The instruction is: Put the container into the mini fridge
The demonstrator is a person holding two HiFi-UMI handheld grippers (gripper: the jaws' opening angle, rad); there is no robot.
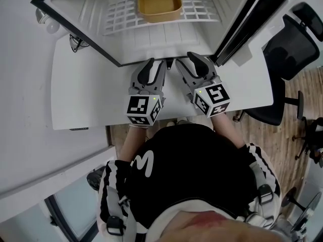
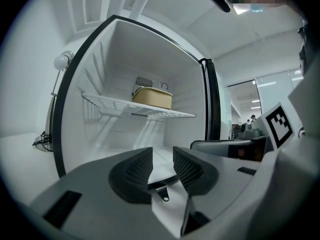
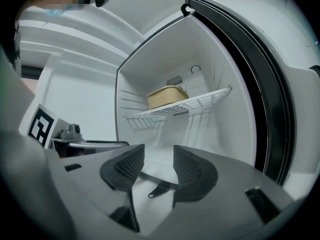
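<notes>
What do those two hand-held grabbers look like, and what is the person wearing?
Both the left gripper and right gripper have light grey bodies with two dark, curved jaws whose pads carry a mesh texture. Each bears a cube of black-and-white square markers with a small green light. The person wears a black top with white-striped sleeves.

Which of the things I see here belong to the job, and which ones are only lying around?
Belong to the job: container, wire shelf, mini fridge, left gripper, right gripper, both empty.
Just lying about: office chair, black cable.
</notes>
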